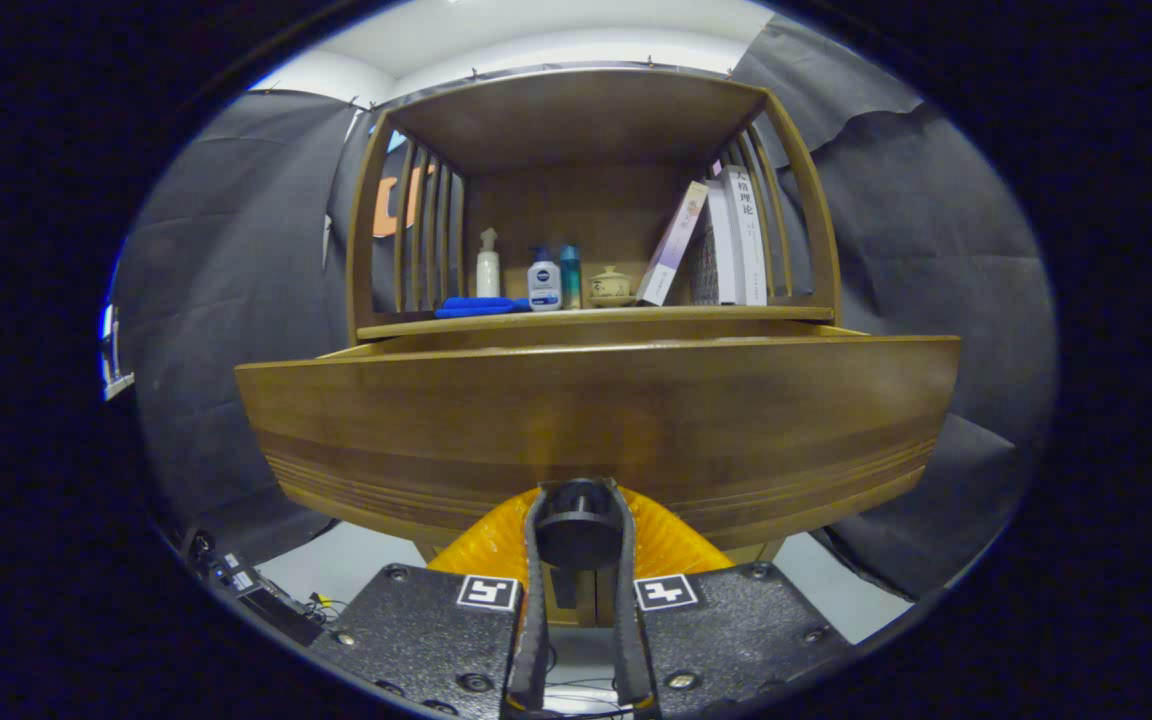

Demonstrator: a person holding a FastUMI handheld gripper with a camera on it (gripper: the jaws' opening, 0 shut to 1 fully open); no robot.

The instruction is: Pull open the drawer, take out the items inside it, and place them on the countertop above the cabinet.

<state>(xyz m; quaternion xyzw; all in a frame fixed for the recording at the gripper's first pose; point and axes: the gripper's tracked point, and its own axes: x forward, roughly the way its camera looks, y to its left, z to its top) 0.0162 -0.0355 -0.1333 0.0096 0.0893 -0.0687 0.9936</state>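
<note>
While the two fingers (578, 500) close narrowly around the dark round knob (577, 530) of the drawer, one rubbery strip pressing on each side of it, the grip looks settled and centred. Just beyond the knob rises the broad wooden drawer front (596, 420), and it already stands out from the cabinet: a strip of the drawer's open top (586, 335) shows between its upper edge and the surface (596, 315) above. What lies inside is hidden by the front panel from this low angle, so the contents cannot be told.

Farther out, on the surface under the slatted wooden hutch (576, 110), stand a white pump bottle (488, 265), a folded blue cloth (481, 306), a small white-and-blue bottle (543, 282), a teal bottle (570, 275), a small lidded ceramic cup (611, 287) and several books (726, 245) leaning toward the right.

The step in hand, as I judge it, is the pull itself, partly done. To do it well, the draw should run straight back along the drawer's travel, level and unhurried, with the knob kept squarely between the fingers (a round knob will roll out of a slanted grip). Any sideways drag would likely rack the drawer in its runners. Pulling should end once the opening is wide enough for reaching in from above, short of the drawer's stop. For the placing later, the bare stretch of surface in front of the bottles and books looks the sensible spot.
</note>
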